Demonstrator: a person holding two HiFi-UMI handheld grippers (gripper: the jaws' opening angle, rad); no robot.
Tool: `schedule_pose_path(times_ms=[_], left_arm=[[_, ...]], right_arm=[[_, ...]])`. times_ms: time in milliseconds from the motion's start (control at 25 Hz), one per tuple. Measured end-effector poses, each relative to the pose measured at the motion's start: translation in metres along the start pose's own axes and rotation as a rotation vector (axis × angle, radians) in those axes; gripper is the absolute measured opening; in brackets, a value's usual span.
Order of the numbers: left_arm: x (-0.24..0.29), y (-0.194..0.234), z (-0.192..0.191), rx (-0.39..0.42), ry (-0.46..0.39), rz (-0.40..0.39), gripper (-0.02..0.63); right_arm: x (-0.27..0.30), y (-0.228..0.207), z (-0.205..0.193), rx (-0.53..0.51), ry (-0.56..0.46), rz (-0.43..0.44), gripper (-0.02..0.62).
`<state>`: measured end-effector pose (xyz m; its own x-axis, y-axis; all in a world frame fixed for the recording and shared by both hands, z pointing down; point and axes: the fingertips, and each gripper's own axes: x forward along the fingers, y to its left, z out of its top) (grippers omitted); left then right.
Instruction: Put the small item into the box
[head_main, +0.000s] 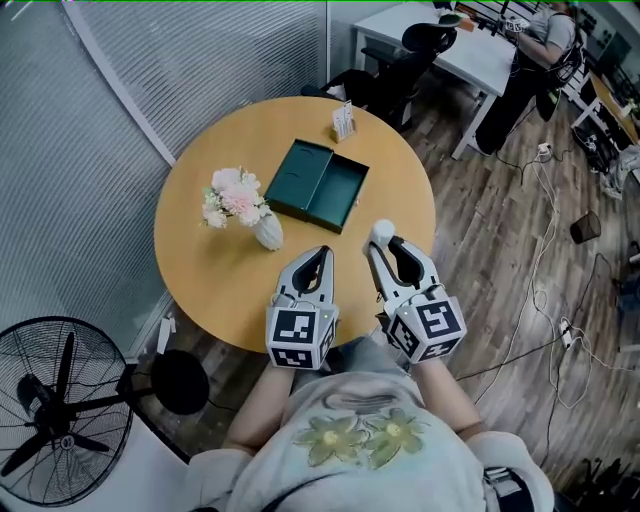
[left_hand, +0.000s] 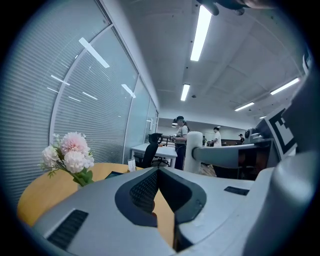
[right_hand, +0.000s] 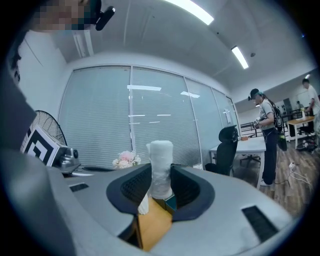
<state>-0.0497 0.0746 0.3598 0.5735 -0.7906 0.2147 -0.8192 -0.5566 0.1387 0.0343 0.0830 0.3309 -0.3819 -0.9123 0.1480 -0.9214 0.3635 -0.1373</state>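
Right gripper (head_main: 383, 246) clenched on a white roll (right_hand: 161, 169), which stands up past the jaw tips. Left gripper (head_main: 322, 253), just beside it, jaws together, empty. Open green box (head_main: 318, 185) lies ahead of both on the round table (head_main: 200, 275).

The table (head_main: 200, 265) is showing plain tan, the far box (head_main: 318, 185) dark green. The flowers (head_main: 232, 197) are showing pink and white, their vase (head_main: 268, 232) white. The roll (right_hand: 161, 170) is showing white; the left gripper (head_main: 320, 252) and right gripper (head_main: 383, 243) are showing grey with black-and-white squares.

surface: round wooden table (head_main: 200, 270) | on it: open green box (head_main: 318, 185) — flower vase (head_main: 268, 232) — card holder (head_main: 343, 122)
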Motion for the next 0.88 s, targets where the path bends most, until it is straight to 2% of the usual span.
schedule_pose_path(times_ms=[400, 880], left_arm=[[0.051, 0.019, 0.011, 0.001, 0.019, 0.029, 0.0], [0.095, 0.042, 0.007, -0.008, 0.059, 0.062, 0.0]], right_arm=[[0.059, -0.042, 0.039, -0.045, -0.042, 0.046, 0.124], [0.118, -0.079, 0.027, -0.072, 0.052, 0.119, 0.124]])
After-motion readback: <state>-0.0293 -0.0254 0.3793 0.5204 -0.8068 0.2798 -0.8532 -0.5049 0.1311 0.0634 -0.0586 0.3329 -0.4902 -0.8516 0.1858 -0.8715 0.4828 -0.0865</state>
